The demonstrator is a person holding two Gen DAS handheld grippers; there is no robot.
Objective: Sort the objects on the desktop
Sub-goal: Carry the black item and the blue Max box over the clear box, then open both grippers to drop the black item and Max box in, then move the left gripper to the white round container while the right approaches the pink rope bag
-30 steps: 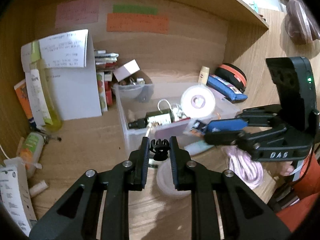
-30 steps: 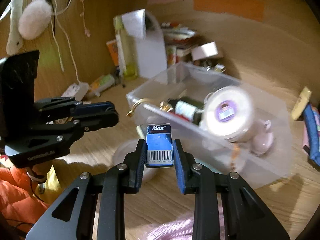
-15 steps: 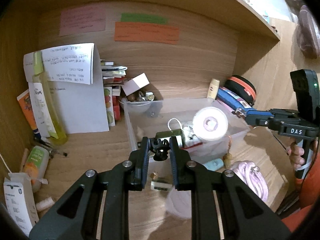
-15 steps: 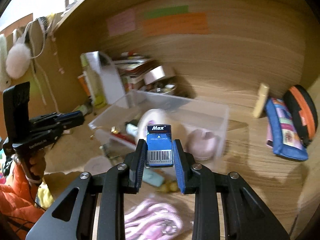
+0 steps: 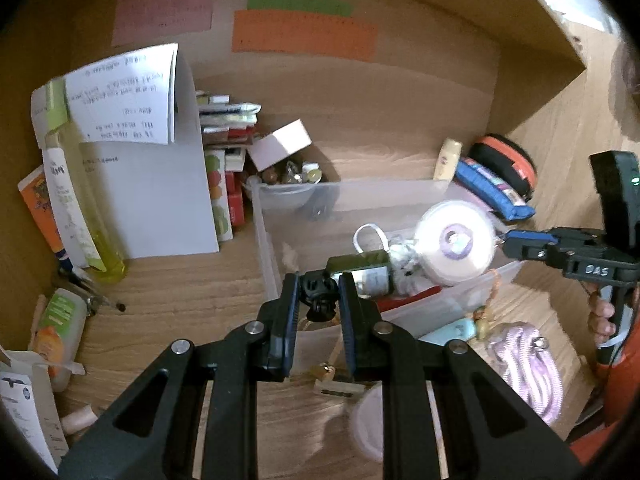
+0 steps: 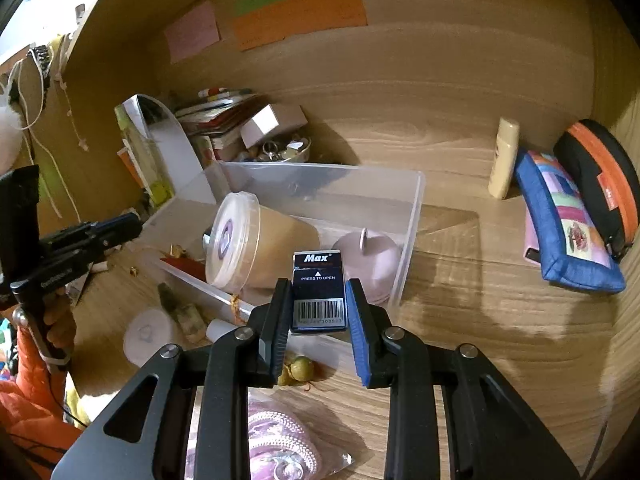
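Right gripper [image 6: 318, 304] clenched the staple box [image 6: 319, 292] by its sides, above the bin [image 6: 412, 216]. Light, stiff cardboard. Left gripper [image 5: 319, 296] gripped a small black clip [image 5: 318, 294].

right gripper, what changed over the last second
The right gripper swung away from the left gripper, rightward past the clear bin. Both grips stayed: the blue Max box between the right fingers, the small black clip between the left.

Both grippers' fingers [image 5: 289, 308] [image 6: 357, 320] angle downward, each pair clamped together.
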